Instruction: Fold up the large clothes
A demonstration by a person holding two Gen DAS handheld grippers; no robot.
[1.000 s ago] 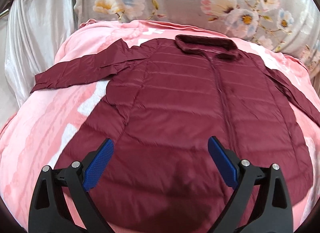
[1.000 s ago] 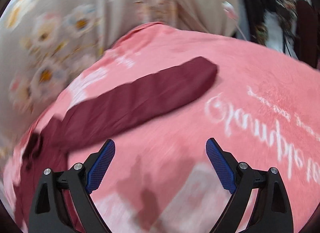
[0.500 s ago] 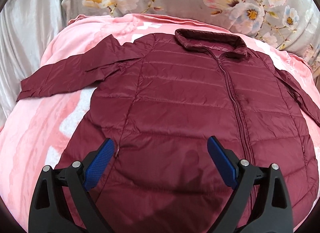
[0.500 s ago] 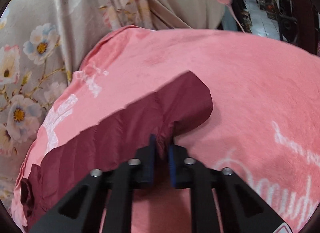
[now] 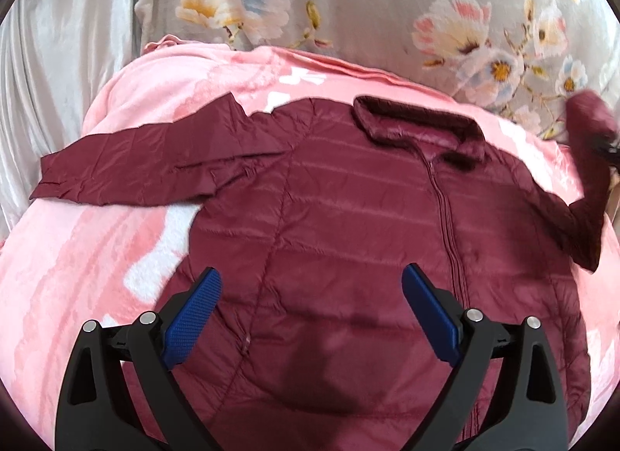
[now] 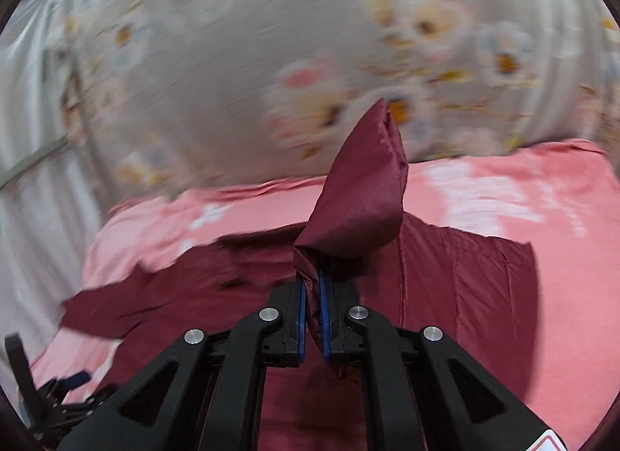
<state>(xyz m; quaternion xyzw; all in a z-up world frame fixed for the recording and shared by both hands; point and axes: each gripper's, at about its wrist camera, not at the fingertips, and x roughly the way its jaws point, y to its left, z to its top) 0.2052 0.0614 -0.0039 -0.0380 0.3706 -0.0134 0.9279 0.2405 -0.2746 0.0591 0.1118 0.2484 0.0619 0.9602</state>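
the dark red quilted puffer jacket (image 5: 348, 241) lies front up, zip closed, on the pink fleece blanket (image 5: 77, 265). the right tongs (image 6: 313, 307) are closing, pads pinching the cuff of the jacket's sleeve (image 6: 360, 195), lifted above the blanket. the left tongs (image 5: 310, 315) hover wide open over the hem, holding nothing.

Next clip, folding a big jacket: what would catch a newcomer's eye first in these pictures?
A dark red jacket lies spread flat, zipped up, across a pink blanket, collar toward a flowered curtain. The right claw is closing on the cuff of one sleeve, lifted well above the blanket. The left claw hangs open over the jacket's lower half, holding nothing.
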